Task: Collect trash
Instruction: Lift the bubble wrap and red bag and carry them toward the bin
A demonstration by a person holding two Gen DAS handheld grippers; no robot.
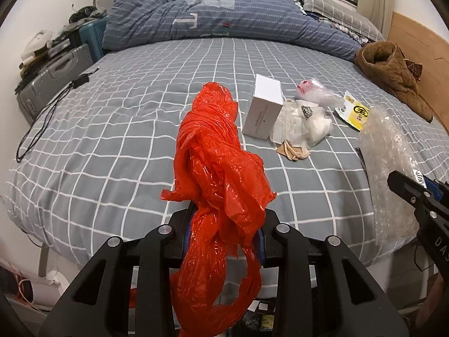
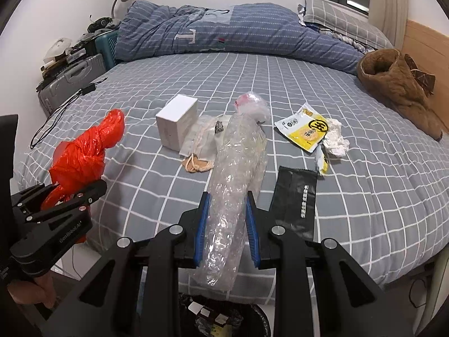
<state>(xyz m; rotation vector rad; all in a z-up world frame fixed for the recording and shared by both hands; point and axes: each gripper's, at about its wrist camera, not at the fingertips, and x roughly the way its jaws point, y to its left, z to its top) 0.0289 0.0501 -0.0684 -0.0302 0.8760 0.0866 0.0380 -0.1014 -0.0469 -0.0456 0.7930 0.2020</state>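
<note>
My left gripper [image 1: 226,224] is shut on a crumpled red plastic bag [image 1: 216,151] and holds it above the bed's near edge; the bag also shows in the right wrist view [image 2: 84,151]. My right gripper [image 2: 227,219] is shut on a roll of clear bubble wrap [image 2: 238,168], which also shows in the left wrist view [image 1: 390,174]. On the bed lie a white box [image 2: 176,122], a clear bag with white paper [image 2: 204,134], a beige hair tie [image 2: 196,165], a yellow snack wrapper [image 2: 308,132], a crumpled tissue [image 2: 335,140] and a black pouch [image 2: 297,199].
A bin with trash [image 2: 219,320] stands on the floor below the grippers. A blue duvet [image 2: 224,31] lies at the far side of the grey checked bed [image 2: 364,196]. A brown jacket [image 2: 398,87] lies at the right. A suitcase [image 2: 70,81] and a black cable [image 2: 56,115] are at the left.
</note>
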